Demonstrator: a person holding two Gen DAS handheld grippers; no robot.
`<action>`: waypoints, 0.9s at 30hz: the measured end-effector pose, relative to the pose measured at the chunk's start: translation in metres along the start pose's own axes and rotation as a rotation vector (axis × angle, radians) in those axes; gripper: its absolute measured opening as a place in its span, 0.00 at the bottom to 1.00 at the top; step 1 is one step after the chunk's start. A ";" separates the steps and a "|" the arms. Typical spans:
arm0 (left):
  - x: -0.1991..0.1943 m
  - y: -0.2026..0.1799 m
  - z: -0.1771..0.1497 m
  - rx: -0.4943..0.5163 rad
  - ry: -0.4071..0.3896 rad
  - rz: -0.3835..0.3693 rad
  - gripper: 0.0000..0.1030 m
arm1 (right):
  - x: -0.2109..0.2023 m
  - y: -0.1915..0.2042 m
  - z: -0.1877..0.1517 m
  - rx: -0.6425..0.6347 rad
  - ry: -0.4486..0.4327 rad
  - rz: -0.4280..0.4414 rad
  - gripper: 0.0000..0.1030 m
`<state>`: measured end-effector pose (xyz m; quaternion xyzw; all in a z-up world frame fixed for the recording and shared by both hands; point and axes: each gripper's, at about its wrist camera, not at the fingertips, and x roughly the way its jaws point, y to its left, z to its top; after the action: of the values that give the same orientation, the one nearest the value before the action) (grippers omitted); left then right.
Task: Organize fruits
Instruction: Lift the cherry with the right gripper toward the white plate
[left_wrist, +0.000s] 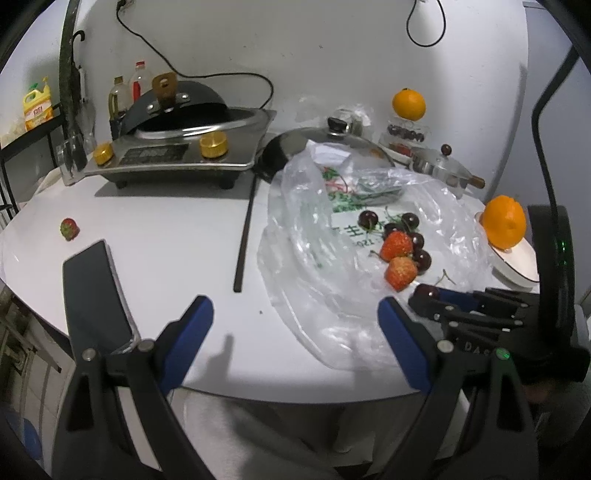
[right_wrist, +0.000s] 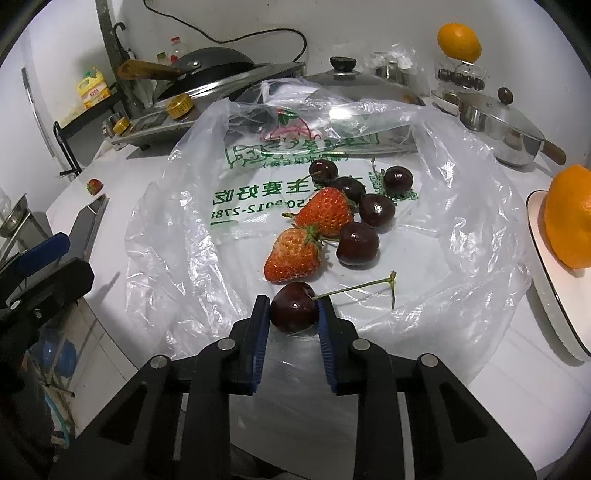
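1. Blue-padded left gripper (left_wrist: 295, 317) hangs with jaws wide apart and empty over the bare white desk (left_wrist: 177, 236), likely waiting; a phone (left_wrist: 98, 295) lies left of it, a lone strawberry (left_wrist: 69, 229) beyond.
2. Right gripper (right_wrist: 293, 314) has its jaws pinched on a dark cherry (right_wrist: 294, 307), stem trailing right, apparently ready to lift.
3. Just ahead on the plastic bag (right_wrist: 461, 206) crowd two strawberries (right_wrist: 293, 254) and five more cherries (right_wrist: 358, 243).
4. Far right, an orange (right_wrist: 570, 218) sits on a plate (right_wrist: 546, 291), perhaps the sorting spot.

White wall (left_wrist: 295, 44) (cables dangling), white round table (left_wrist: 166, 229)
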<state>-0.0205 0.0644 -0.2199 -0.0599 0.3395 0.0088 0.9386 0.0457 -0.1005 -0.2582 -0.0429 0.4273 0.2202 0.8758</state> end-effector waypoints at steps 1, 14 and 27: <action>-0.001 -0.002 0.000 0.003 -0.002 0.000 0.89 | -0.002 0.000 0.000 0.000 -0.004 0.000 0.27; 0.000 -0.034 0.020 0.056 -0.009 -0.004 0.89 | -0.033 -0.025 0.011 0.007 -0.084 -0.012 0.27; 0.028 -0.088 0.041 0.139 0.015 -0.020 0.89 | -0.057 -0.071 0.024 0.010 -0.165 -0.056 0.27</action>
<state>0.0320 -0.0191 -0.1966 0.0018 0.3458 -0.0247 0.9380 0.0628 -0.1782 -0.2068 -0.0321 0.3532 0.1962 0.9142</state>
